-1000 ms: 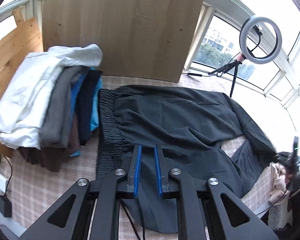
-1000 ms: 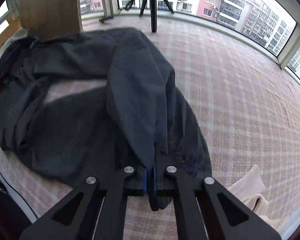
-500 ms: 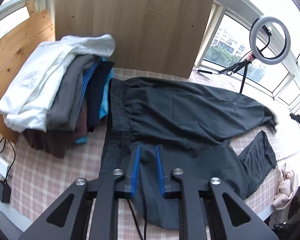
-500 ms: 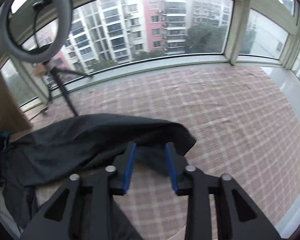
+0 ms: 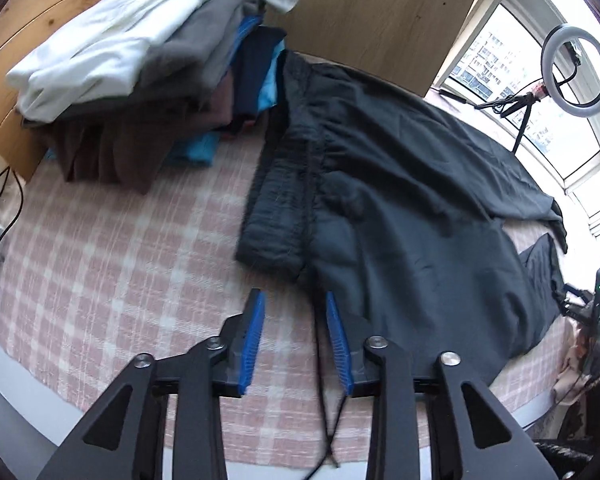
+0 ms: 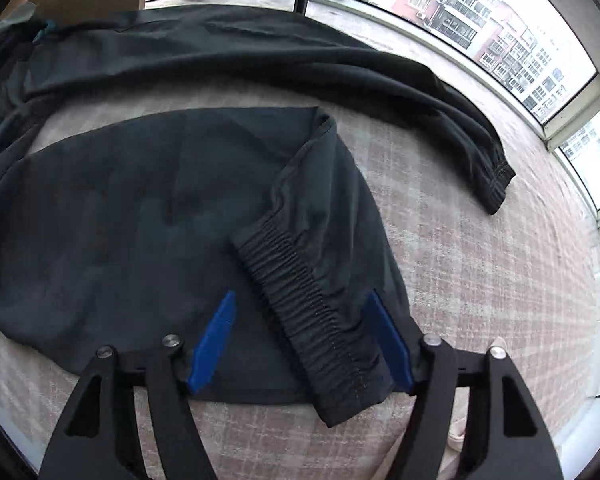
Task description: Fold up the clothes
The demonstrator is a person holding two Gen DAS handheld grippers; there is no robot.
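Beside bay windows [image 6: 520, 52], pink checked bedding [image 5: 112, 264] carries dark trousers [image 5: 400, 184].

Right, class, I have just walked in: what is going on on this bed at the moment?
A person holding two grippers is folding dark trousers spread on a checked bedcover. The right gripper has just been opening its jaws; a ribbed cuff lies between them, ungripped. The left gripper, jaws also opening, hangs near the waistband, with only a drawstring between them. A stack of folded clothes sits beside.

Dark trousers [image 6: 140, 216] on checked cloth [image 6: 480, 280]
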